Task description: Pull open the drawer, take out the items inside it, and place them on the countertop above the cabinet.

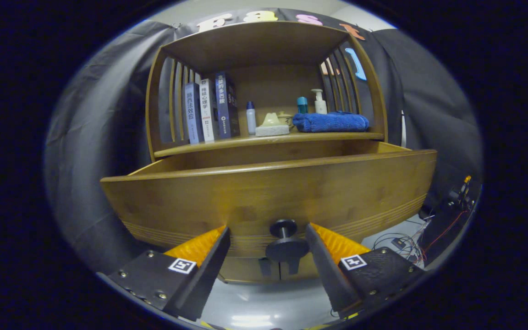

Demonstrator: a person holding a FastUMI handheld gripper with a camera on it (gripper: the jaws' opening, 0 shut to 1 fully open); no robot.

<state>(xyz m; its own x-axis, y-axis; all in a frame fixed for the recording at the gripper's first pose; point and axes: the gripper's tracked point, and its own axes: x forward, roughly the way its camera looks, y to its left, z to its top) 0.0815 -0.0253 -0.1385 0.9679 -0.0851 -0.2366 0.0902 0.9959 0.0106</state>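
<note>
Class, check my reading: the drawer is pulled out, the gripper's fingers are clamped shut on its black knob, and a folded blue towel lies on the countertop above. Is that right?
One detail is wrong. In the gripper view the gripper is open: its fingers stand apart on either side of the black knob, not pressing on it. The drawer is indeed pulled out, and the folded blue towel lies on the countertop.

We see a staged booth: black cloth wall (429,105), wooden cabinet (264,59) with books (211,110), loose wires (406,240).
</note>
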